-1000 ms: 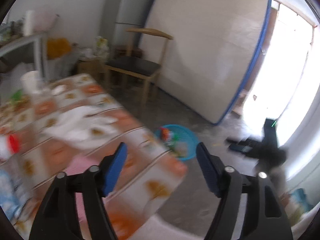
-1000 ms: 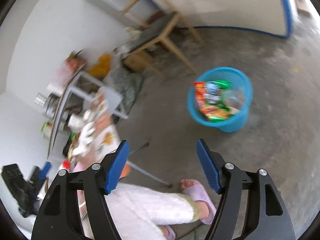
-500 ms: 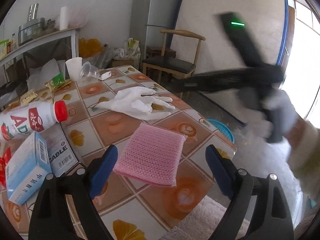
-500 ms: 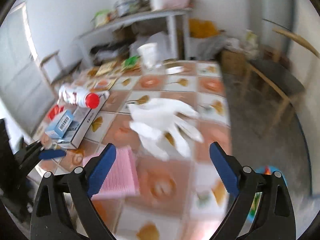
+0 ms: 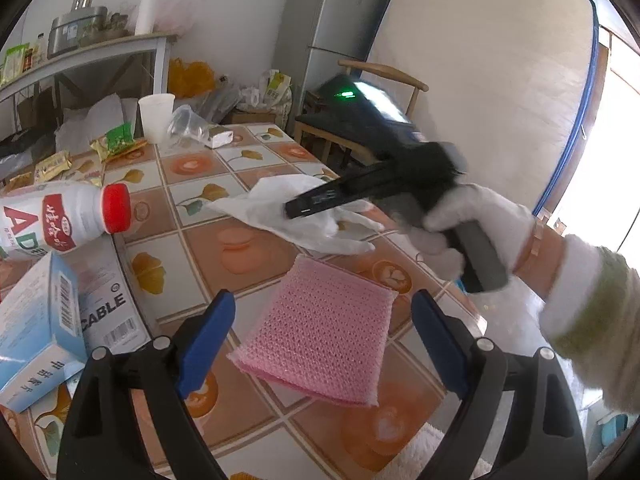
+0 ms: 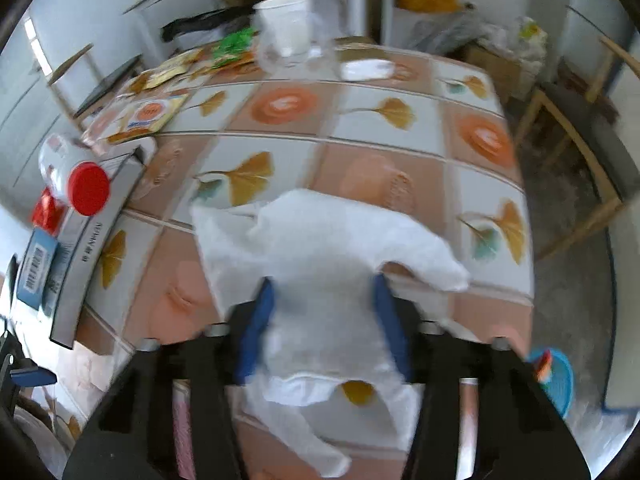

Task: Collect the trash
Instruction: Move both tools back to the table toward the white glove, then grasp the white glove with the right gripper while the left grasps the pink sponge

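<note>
Right tool (image 6: 324,320) closing around white glove (image 6: 320,248), left tool (image 5: 320,340) wide, empty

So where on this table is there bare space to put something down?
Bare tiles lie between the white glove and the paper cup, and along the near edge beside the pink sponge. The side with the bottle and boxes is crowded, as is the corner with snack packets.

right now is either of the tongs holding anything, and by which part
The right tongs are closing around the middle of the white glove on the table. The left tongs hold nothing.
</note>
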`<action>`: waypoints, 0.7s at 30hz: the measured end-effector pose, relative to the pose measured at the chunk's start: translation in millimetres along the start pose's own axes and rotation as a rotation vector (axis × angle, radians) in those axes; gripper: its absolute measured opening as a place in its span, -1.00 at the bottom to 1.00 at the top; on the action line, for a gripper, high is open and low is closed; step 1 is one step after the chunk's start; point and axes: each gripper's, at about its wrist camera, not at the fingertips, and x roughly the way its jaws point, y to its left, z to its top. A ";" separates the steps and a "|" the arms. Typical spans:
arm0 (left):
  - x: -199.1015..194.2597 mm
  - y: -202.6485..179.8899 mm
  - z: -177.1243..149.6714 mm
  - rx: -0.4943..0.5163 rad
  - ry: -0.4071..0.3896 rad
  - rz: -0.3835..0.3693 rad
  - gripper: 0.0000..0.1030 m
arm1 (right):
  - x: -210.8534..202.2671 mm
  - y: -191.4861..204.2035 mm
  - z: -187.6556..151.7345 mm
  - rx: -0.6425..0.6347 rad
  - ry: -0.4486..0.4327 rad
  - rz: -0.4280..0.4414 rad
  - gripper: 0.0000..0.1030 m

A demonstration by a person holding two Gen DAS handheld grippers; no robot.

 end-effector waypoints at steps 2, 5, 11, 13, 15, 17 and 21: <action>3.7 -1.6 1.1 0.004 0.006 0.003 0.70 | -8.8 -14.9 -10.6 0.083 0.000 -0.012 -0.66; 10.1 -0.9 3.3 -0.008 0.019 0.027 0.70 | -24.8 -35.9 -36.8 0.205 -0.010 -0.030 -0.80; 33.1 11.0 6.7 -0.066 0.106 0.058 0.69 | -57.4 -63.1 -97.2 0.413 -0.047 -0.056 -0.83; 40.2 16.0 3.6 -0.109 0.154 0.033 0.69 | -65.3 -69.0 -117.0 0.478 -0.063 -0.037 -0.83; 42.8 20.1 -0.9 -0.170 0.201 -0.001 0.69 | -71.8 -74.0 -135.5 0.536 -0.084 -0.009 -0.83; 38.7 20.2 -5.4 -0.194 0.226 -0.038 0.69 | -76.3 -76.9 -148.9 0.579 -0.103 0.024 -0.83; 27.2 13.4 -13.7 -0.222 0.278 -0.105 0.69 | -79.9 -78.7 -162.0 0.618 -0.124 0.059 -0.83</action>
